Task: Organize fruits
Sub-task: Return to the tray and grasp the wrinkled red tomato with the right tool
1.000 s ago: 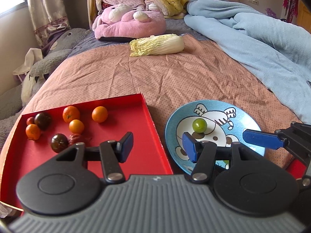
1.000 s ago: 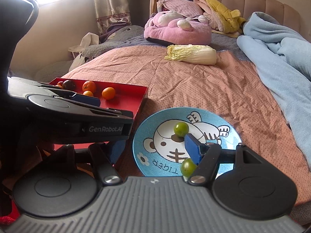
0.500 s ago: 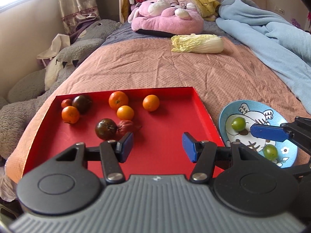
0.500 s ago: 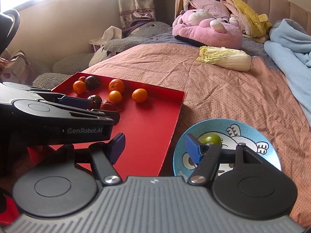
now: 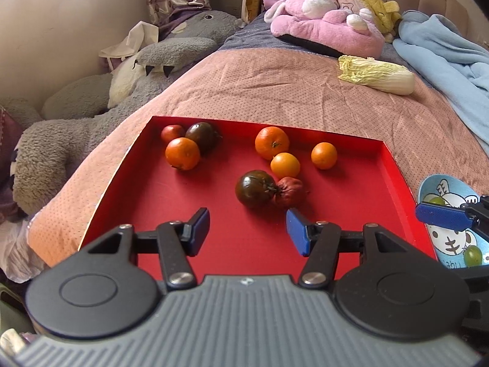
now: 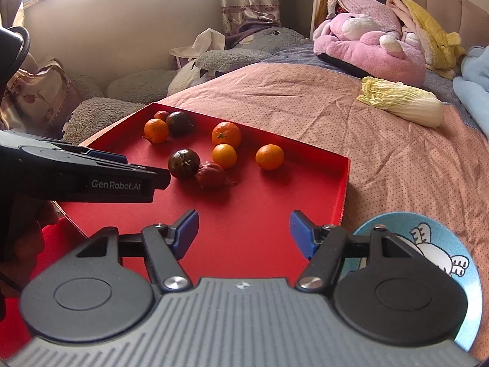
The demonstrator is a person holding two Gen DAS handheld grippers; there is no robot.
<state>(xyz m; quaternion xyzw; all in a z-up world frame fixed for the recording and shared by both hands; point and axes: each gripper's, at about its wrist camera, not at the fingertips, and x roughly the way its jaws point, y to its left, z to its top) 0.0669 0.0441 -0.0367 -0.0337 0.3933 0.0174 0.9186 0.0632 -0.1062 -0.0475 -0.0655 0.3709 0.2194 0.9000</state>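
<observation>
Clearly the sorting is between picks: eight fruits sit loose on the red tray point(image 5: 171, 208), with a dark tomato point(image 5: 255, 188) touching a wrinkled red fruit point(image 5: 289, 192) nearest the grippers, oranges point(image 5: 272, 142) and more farther back. Two green grapes point(image 5: 473, 255) lie on the blue plate point(image 5: 449, 244) just right of the tray. Both the left gripper point(image 5: 247, 229) and right gripper point(image 6: 244, 232) hover over the tray's near edge, jaws apart and empty. Next, probably, one must reach forward and straddle a single fruit, likely the tomato, without nudging its neighbour.
</observation>
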